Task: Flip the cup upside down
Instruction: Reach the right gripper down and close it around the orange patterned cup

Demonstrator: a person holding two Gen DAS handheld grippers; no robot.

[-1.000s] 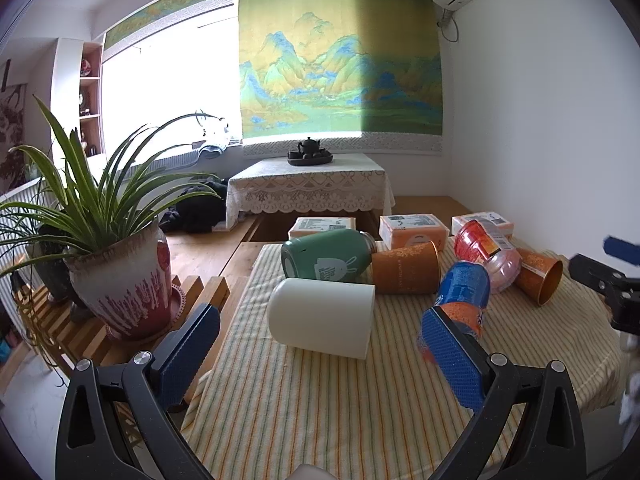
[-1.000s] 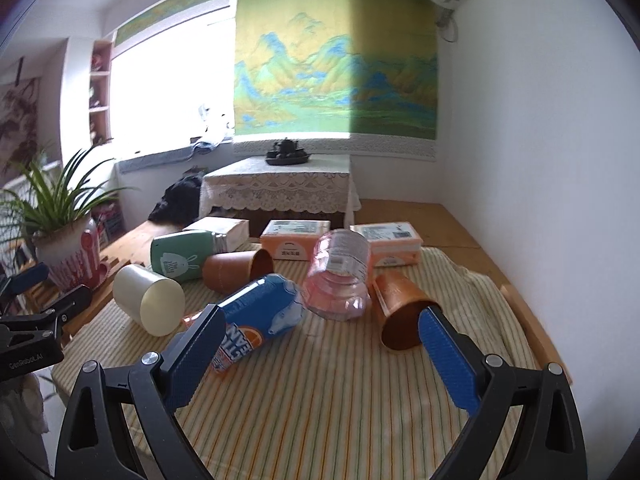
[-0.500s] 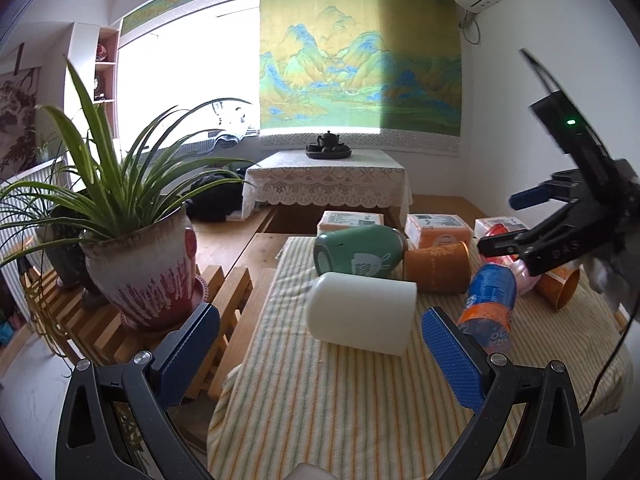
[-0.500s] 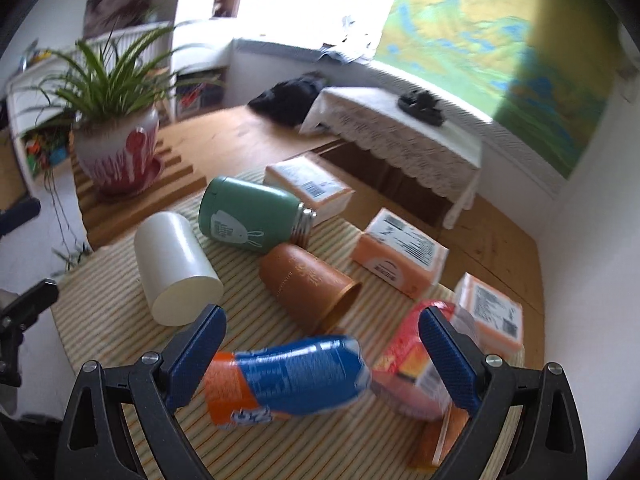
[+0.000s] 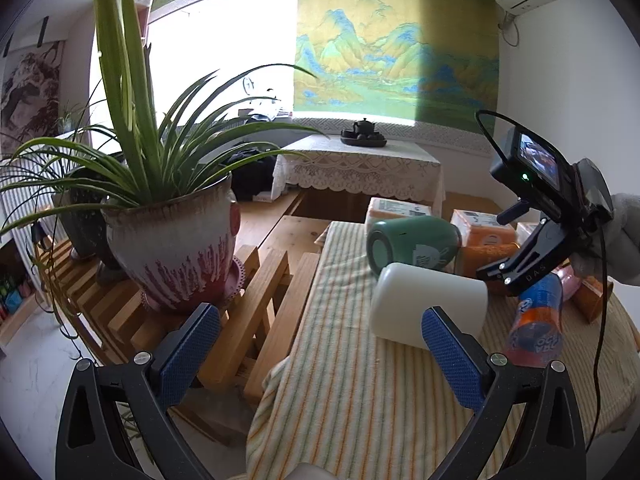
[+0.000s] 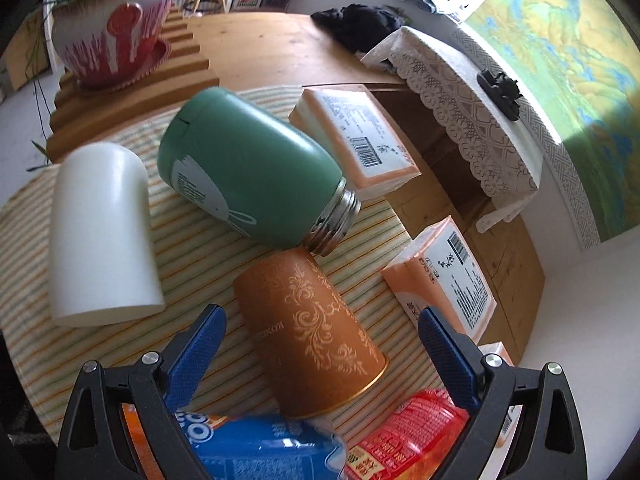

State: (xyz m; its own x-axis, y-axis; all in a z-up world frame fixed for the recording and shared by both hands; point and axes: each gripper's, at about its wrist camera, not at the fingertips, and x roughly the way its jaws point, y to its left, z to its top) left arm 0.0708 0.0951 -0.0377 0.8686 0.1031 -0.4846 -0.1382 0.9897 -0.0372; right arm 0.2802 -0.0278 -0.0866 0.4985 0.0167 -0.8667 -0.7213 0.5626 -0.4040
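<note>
Several cups lie on their sides on a striped cloth. An orange patterned cup [image 6: 312, 332] lies right below my right gripper [image 6: 322, 344], between its open, empty blue fingers. A white cup [image 6: 100, 232] lies to its left and a green flask [image 6: 252, 176] behind it. In the left wrist view the white cup [image 5: 428, 308] lies ahead and the green flask [image 5: 412, 242] behind it. My left gripper [image 5: 320, 354] is open and empty at the table's left front edge. The right gripper's body [image 5: 548, 216] hangs over the cups there.
A blue and orange bottle [image 6: 248, 444] and a red-labelled bottle [image 6: 404, 432] lie under my right gripper. Orange tissue packs [image 6: 360, 136] lie along the far edge. A potted plant [image 5: 168, 236] stands on a wooden rack left of the table.
My right gripper has swung forward and down over the cups, now looking steeply down at the orange cup. My left gripper has drifted back and left toward the plant.
</note>
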